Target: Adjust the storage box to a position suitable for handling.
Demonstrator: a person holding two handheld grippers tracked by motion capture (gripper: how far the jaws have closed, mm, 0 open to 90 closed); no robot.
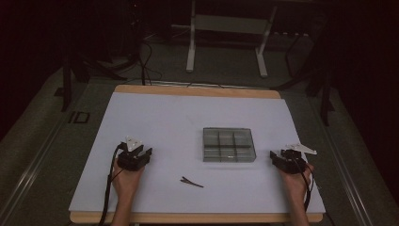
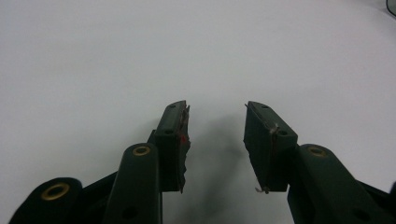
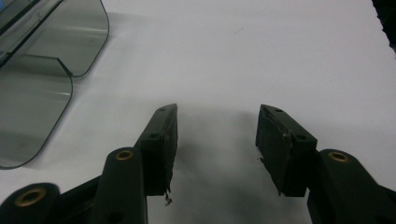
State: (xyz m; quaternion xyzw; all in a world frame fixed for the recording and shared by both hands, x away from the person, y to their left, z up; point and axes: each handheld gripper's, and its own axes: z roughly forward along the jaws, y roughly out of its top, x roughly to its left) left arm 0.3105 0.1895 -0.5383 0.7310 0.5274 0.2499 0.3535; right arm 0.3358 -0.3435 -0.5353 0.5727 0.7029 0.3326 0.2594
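resting on one wide white rectangular table mat [image 1: 155, 122], everything looks untouched, so judged barely begun. sitting at centre, toward three o'clock: one smoky clear plastic organiser box [image 1: 229, 144] with six compartments, seemingly empty. parked at eight o'clock: left gripper [image 1: 139, 153], jaws spread apart, nothing between them in the left gripper view [image 2: 215, 135]. parked at four o'clock, just beside the box: right gripper [image 1: 278, 157], likewise released and bare [image 3: 217, 140]. lying at six o'clock, between both grippers and well apart from each: one thin dark hair clip [image 1: 191, 181], not yet picked up; likely still to be lifted and dropped into a compartment.
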